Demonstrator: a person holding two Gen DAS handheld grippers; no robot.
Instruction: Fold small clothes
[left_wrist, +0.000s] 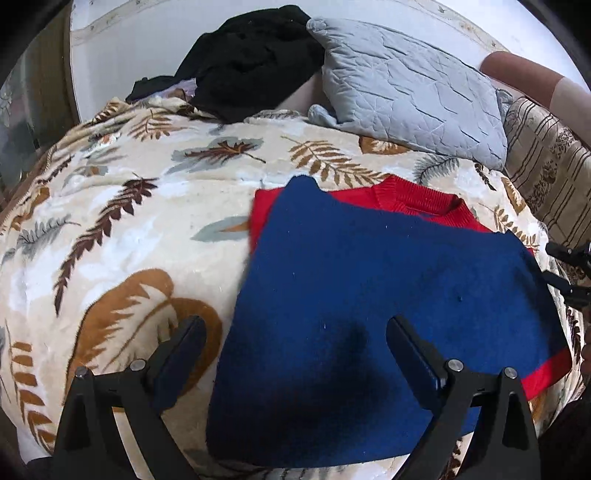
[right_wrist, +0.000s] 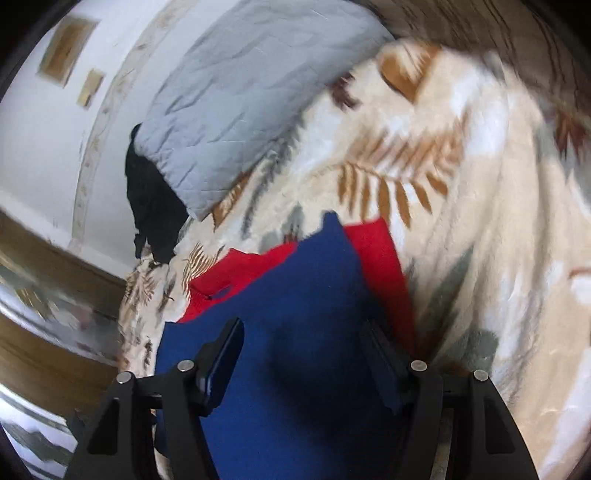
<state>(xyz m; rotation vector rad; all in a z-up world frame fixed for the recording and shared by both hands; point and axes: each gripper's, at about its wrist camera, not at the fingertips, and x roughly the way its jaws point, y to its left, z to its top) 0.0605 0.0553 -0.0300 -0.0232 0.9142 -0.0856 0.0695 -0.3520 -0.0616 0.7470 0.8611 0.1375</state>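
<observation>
Sweater (left_wrist: 369, 295), fuzzy blue-and-red knit, lies flat on plush blanket (left_wrist: 129, 221); both claws wide.

Left gripper (left_wrist: 295, 354): jaws stood wide apart, nothing between them, fingers reaching toward 12 o'clock from the bottom of its own view. Right gripper (right_wrist: 301, 354): jaws likewise spread wide, nothing pinched between the pads; its view was tilted and motion-blurred. The right gripper's black tips (left_wrist: 570, 275) showed at 3 o'clock in the left wrist view, well apart from the left jaws.
</observation>
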